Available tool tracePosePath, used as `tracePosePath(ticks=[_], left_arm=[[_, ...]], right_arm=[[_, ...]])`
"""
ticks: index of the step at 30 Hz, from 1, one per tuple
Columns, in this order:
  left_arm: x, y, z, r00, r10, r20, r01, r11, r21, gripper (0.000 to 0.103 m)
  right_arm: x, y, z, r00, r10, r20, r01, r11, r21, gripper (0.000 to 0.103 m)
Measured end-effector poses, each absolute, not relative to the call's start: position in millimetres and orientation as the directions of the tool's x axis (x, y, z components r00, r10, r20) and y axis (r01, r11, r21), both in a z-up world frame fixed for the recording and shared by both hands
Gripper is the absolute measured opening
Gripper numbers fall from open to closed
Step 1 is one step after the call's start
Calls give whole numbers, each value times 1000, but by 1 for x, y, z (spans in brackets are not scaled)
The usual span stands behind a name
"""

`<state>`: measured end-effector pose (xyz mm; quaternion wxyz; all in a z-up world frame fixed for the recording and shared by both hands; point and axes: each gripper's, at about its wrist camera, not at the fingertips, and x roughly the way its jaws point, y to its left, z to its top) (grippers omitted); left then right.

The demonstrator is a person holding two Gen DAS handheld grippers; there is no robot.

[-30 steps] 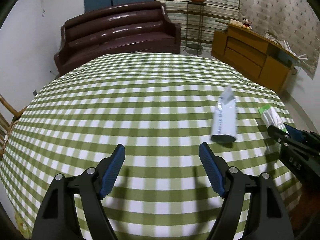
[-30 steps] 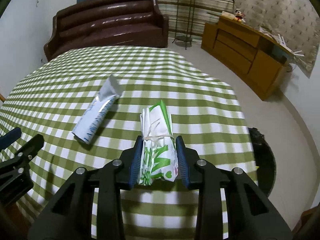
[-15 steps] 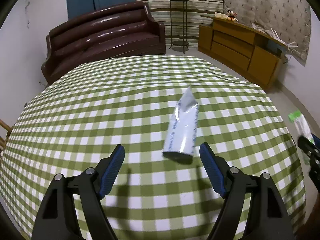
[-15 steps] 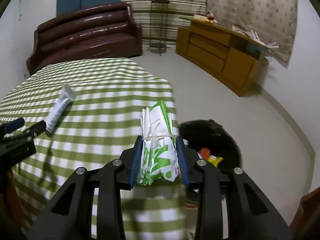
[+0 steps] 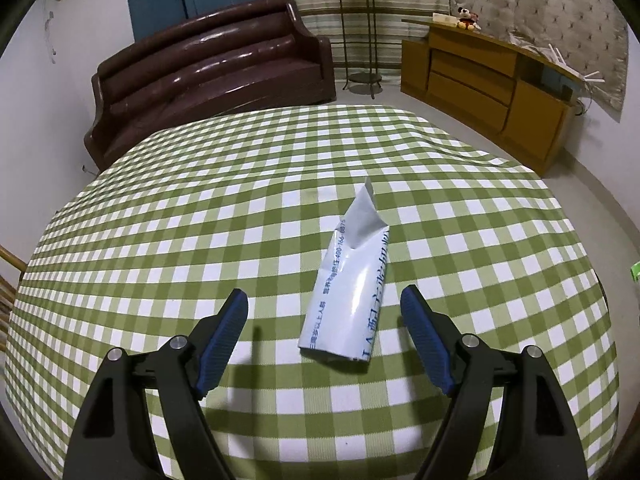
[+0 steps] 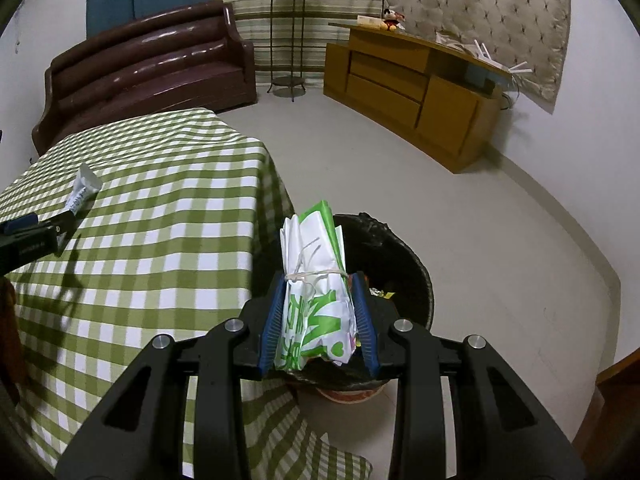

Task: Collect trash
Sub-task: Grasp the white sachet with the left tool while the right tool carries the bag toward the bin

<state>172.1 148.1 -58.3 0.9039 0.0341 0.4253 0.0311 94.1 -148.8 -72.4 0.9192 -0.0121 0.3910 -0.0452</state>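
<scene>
Green-and-white folded plastic bag, tied round with a thin white string, sits clamped between the blue pads of the right hand-held gripper; both pads press flat on its sides, the jaws narrowed to the width of the bundle. The bundle stands upright out of the grip and is held in the air over the black-lined trash bin, which stands on the floor just beside the tabletop's hanging edge. Inside the bin, behind the bundle, a few bits of coloured litter show.

The second piece of trash, a silvery-white torn pouch with blue print, lies flat on the green checked tabletop, well apart from the bin and its torn end pointing away from the camera. The left hand-held gripper hovers over the near end of this pouch with its jaws spread wide; the pouch lies in the gap, nearer the right-side pad, and neither pad touches it. In the right wrist view the same pouch appears at the far left of the tabletop from the bin, with the left gripper's tip just beside it.

A brown leather sofa stands beyond the tabletop, far from the bin.
</scene>
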Motion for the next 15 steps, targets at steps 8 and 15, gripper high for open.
tracePosePath(ticks=[8,15], left_arm=[[184,133,-67,616,73,-785,15,995,104,56],[188,123,-69,618,25,-786,56,996,76,27]], right_arm=[[96,-164,-73,688,-94,-719,95,995,-39,32],[97,-166,-77,681,-86,-727,98,995,-25,32]])
